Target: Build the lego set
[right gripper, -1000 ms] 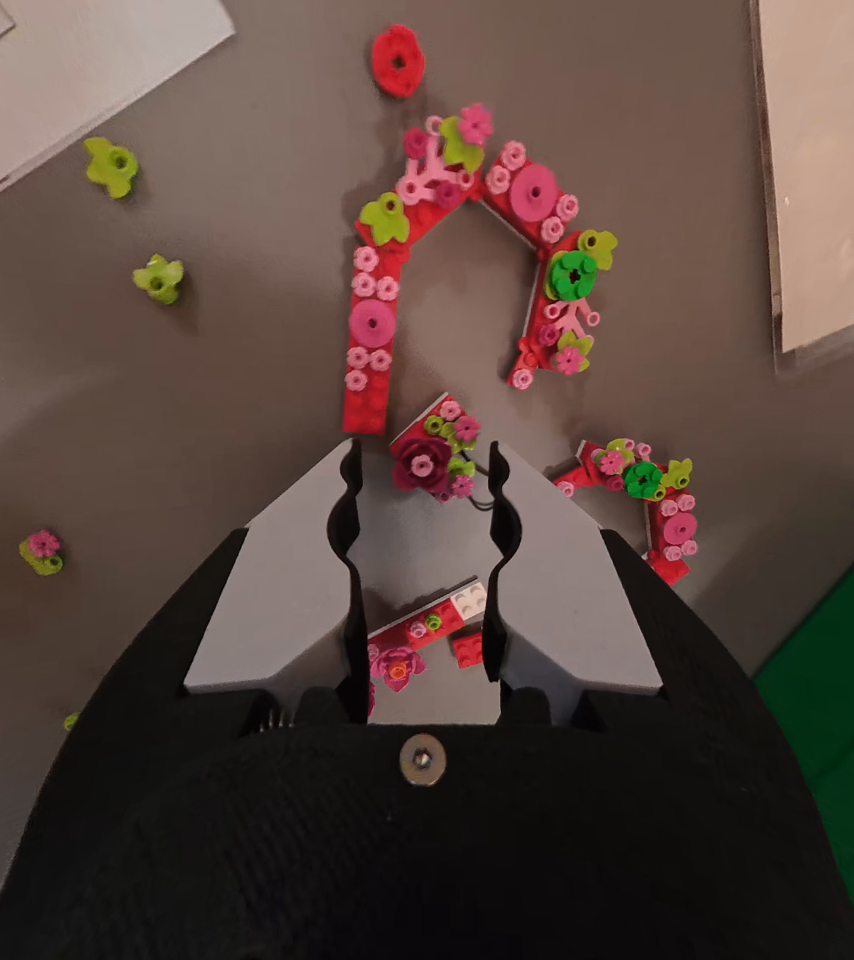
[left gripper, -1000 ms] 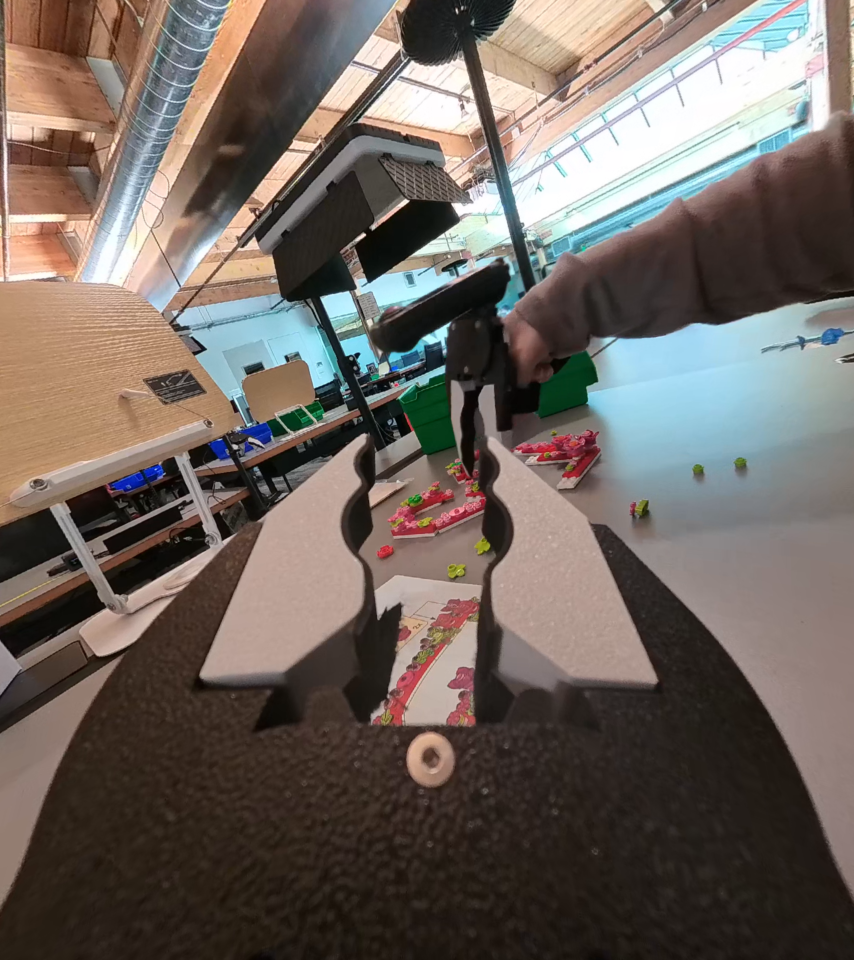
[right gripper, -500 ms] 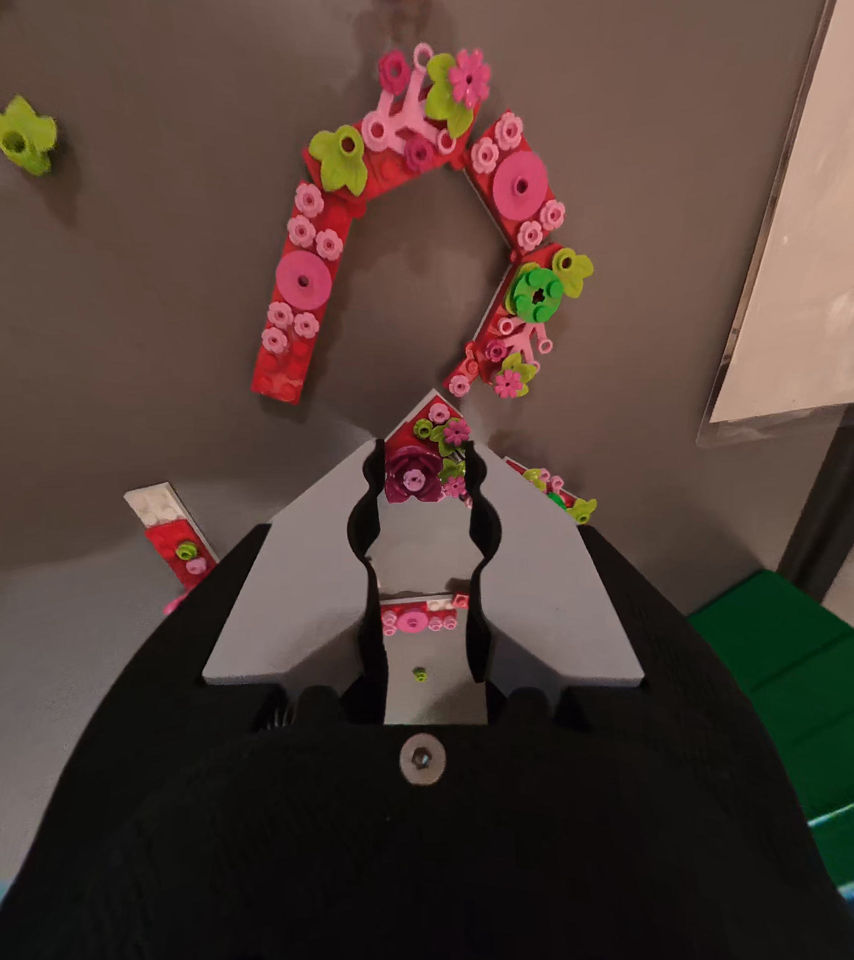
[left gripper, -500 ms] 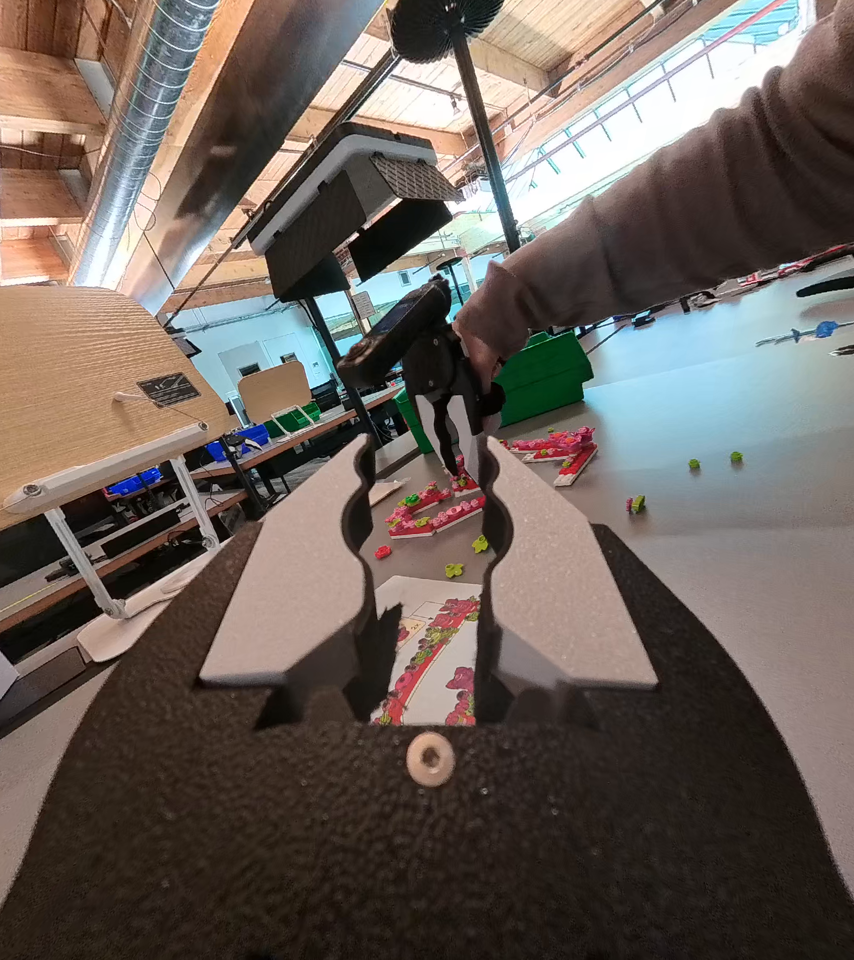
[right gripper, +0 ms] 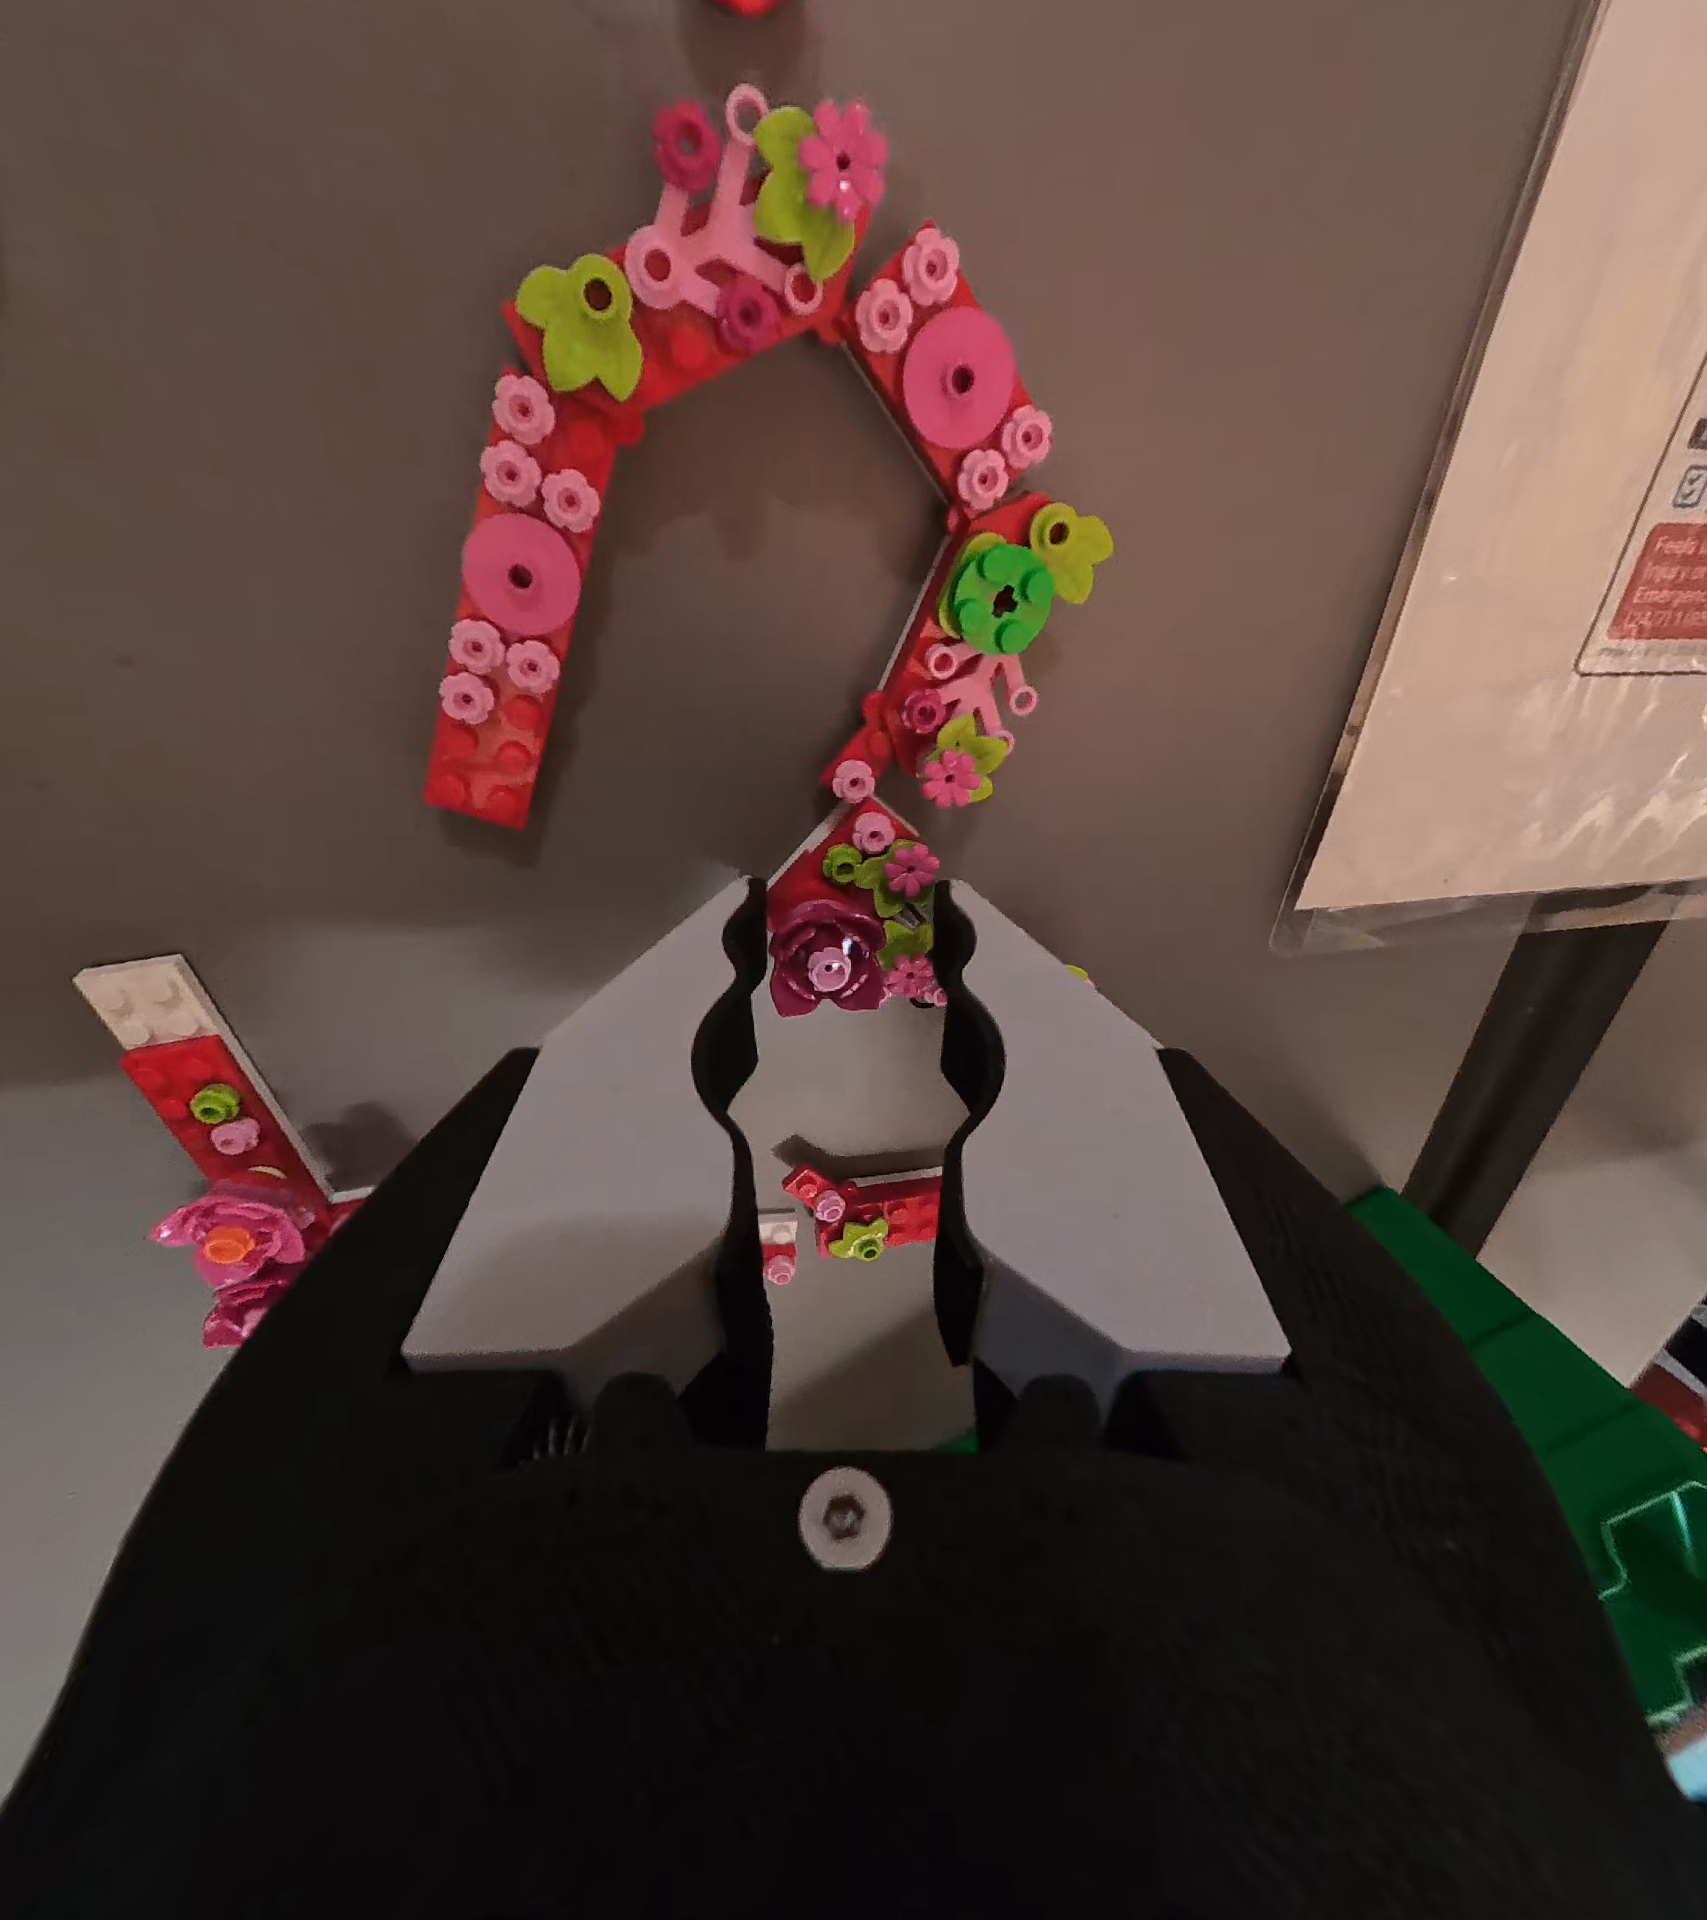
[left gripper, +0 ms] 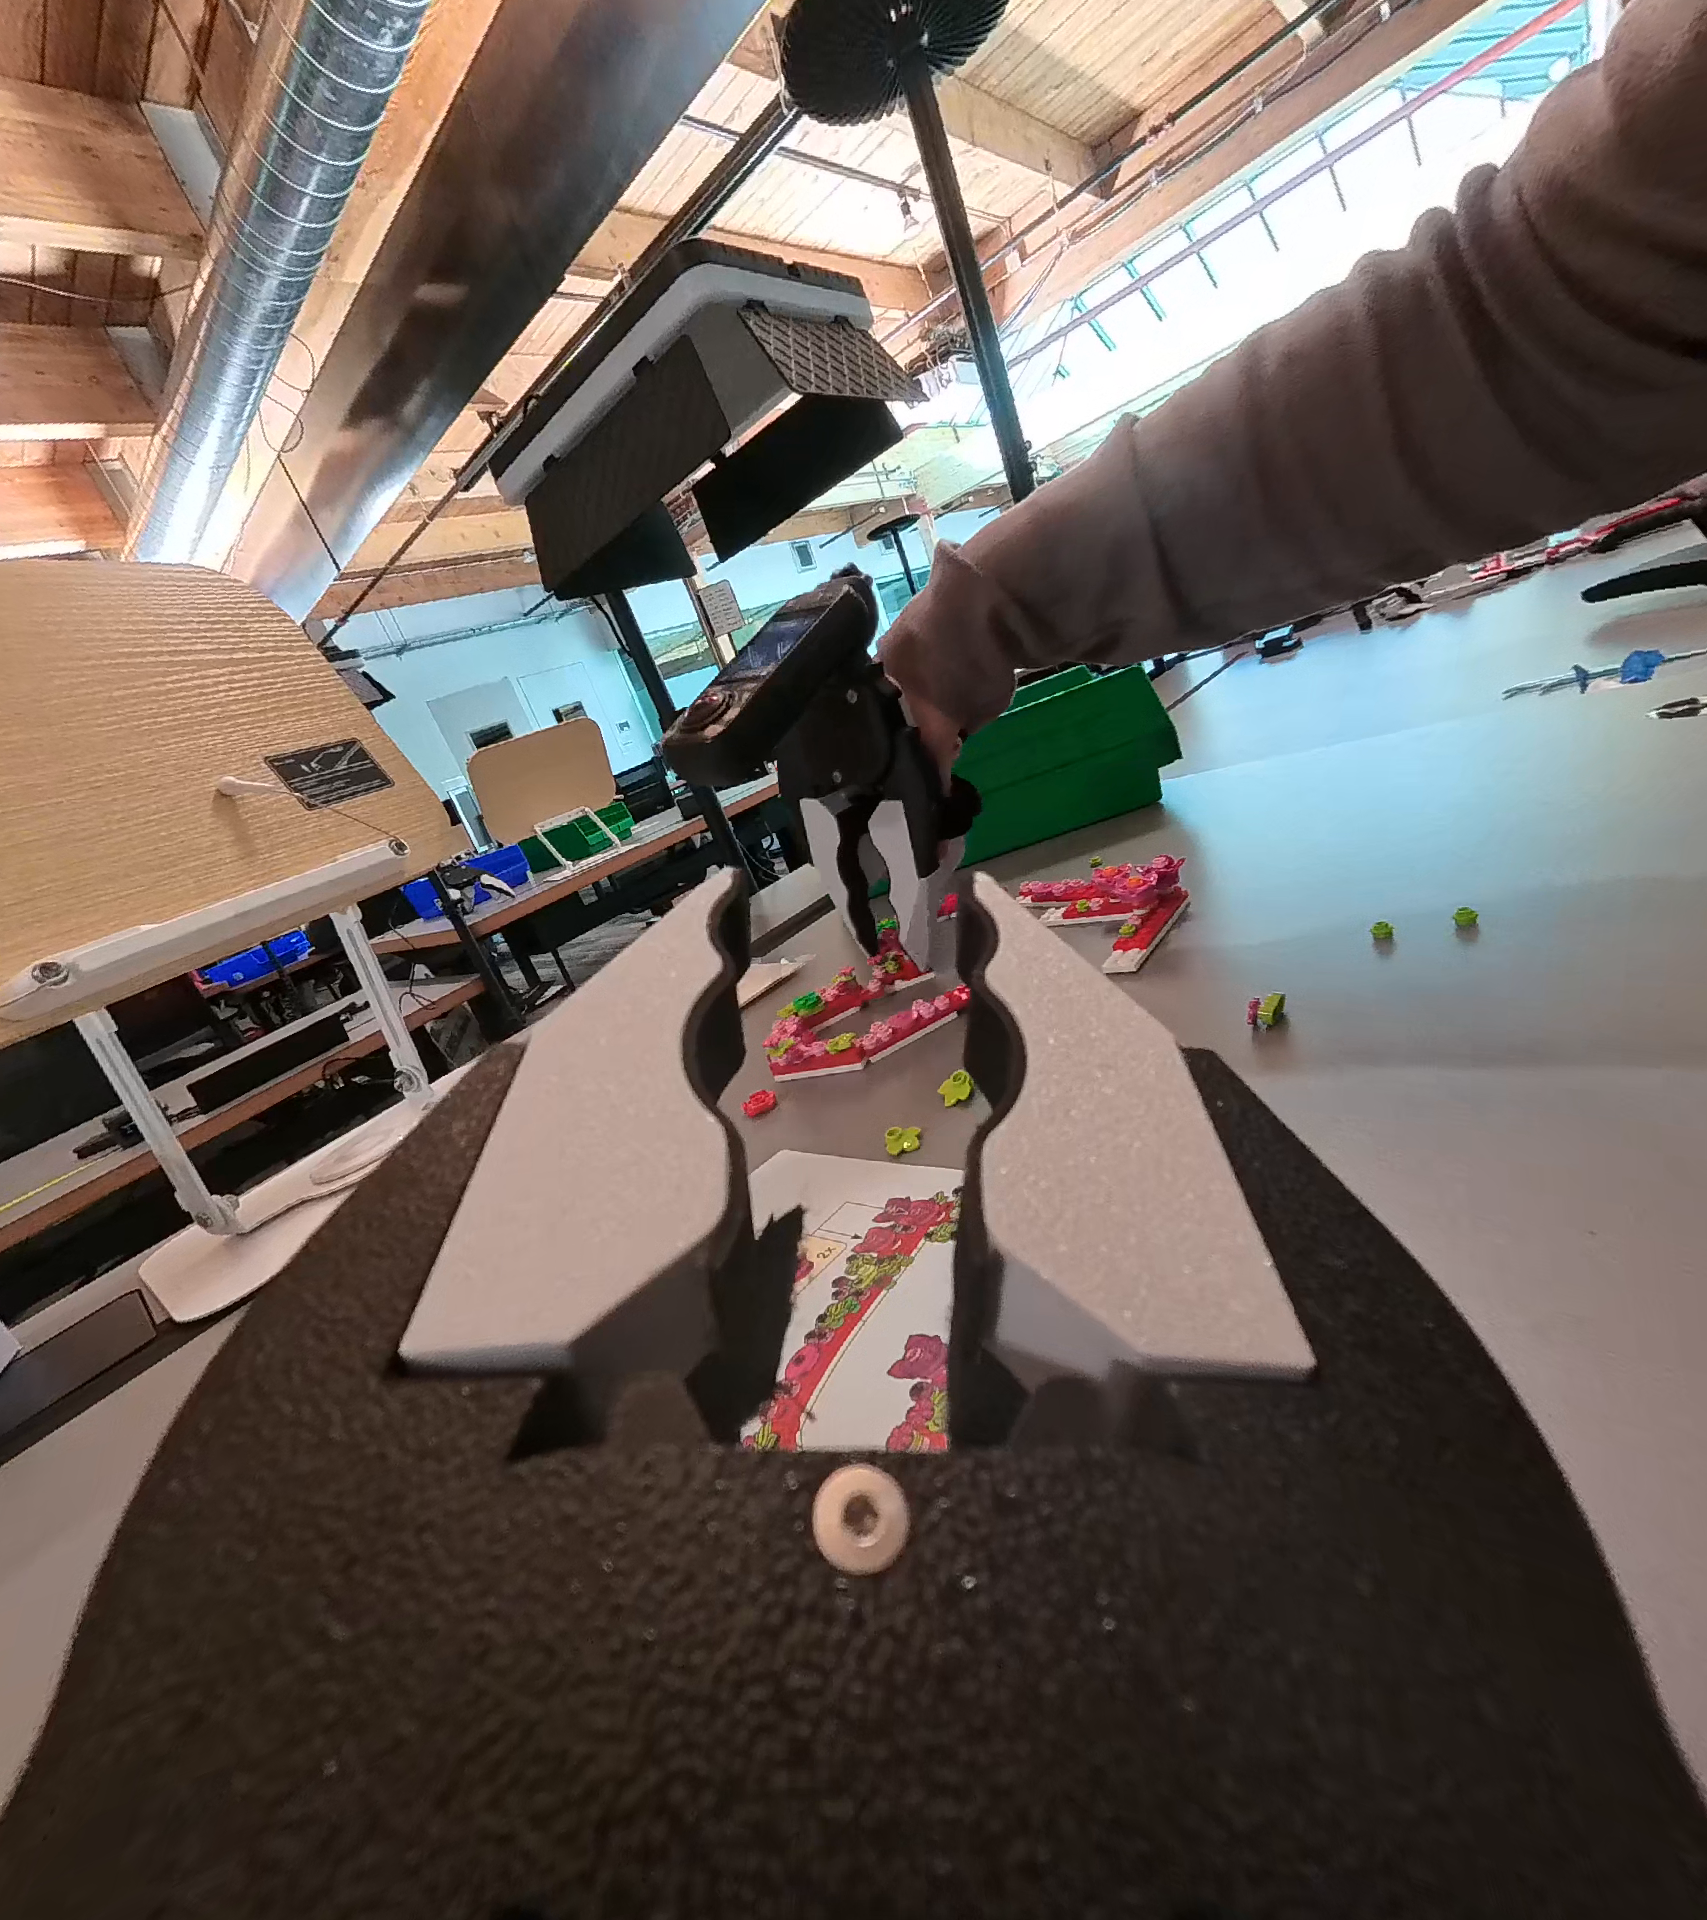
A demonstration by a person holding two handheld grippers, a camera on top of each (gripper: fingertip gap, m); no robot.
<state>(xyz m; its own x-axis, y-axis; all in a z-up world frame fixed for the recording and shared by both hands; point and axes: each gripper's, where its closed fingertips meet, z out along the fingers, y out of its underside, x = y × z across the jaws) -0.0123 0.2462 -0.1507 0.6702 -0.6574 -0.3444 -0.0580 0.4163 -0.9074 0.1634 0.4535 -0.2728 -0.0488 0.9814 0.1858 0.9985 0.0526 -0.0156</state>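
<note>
- The right hand-held gripper (right gripper: 844, 920) pinches a small red segment with a dark rose (right gripper: 844, 920) by its sides, at frame centre, so its free end can meet the lower right tip of the flowered arch (right gripper: 724, 436) lying flat on the grey surface (right gripper: 205, 416).
- The two look touching or just apart; I cannot tell which.
- The left hand-held gripper (left gripper: 854, 925) hangs spread and empty above the instruction sheet (left gripper: 859, 1278), probably waiting to steady the arch.
- Loose segments (right gripper: 205, 1122) wait at lower left.

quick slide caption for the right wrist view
Right gripper fingers closed on a small red flowered segment below the arched lego garland.
</note>
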